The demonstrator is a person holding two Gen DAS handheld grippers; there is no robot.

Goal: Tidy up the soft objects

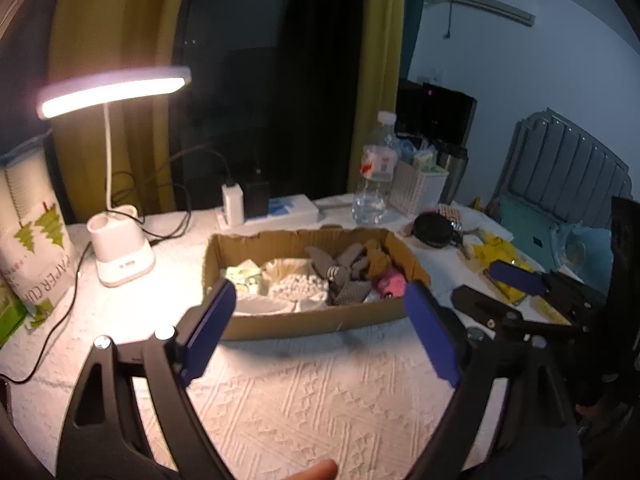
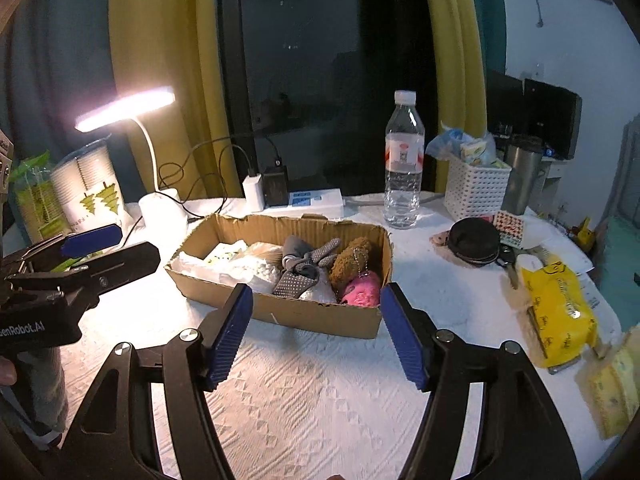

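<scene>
Cardboard box sat mid-frame on the white textured tablecloth, torn rim, shallow. Inside it: grey dotted gloves at centre, brown plush toy beside them, pink plush in the lower right corner, white bagged cotton pieces and tissue packs to the left. Left gripper hovered before the box, blue pads wide apart, nothing between. Right gripper likewise apart and empty. Lit desk lamp upper left; water bottle behind the box.
</scene>
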